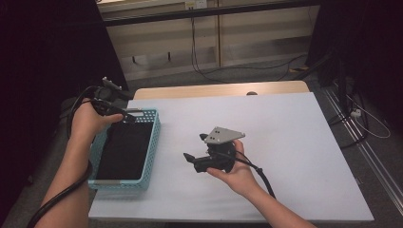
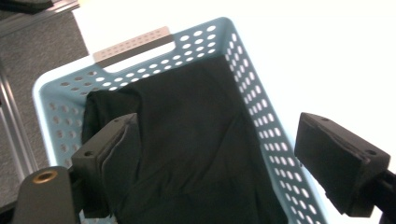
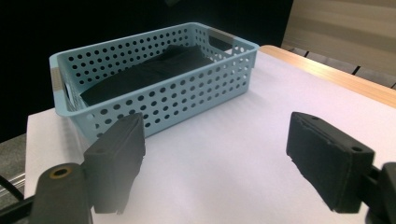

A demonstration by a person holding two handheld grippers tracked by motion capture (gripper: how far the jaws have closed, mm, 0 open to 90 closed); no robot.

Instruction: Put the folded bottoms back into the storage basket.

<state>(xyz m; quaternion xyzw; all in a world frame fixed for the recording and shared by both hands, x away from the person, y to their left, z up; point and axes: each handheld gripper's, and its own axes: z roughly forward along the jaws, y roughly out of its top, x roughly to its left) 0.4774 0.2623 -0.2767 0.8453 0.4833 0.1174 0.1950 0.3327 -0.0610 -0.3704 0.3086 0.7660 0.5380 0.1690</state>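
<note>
White tabletop, perforated blue plastic basket, folded black cloth

A light-blue perforated basket sits left of centre in the high view; upright, on the white table. A black folded cloth lies flat inside it; covering its floor.

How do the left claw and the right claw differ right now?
The left claw hovers over the blue basket and the black cloth inside it; the right claw sits over the bare white table. The left is by the basket's far end, the right beside the basket. Both are open and hold nothing.
</note>
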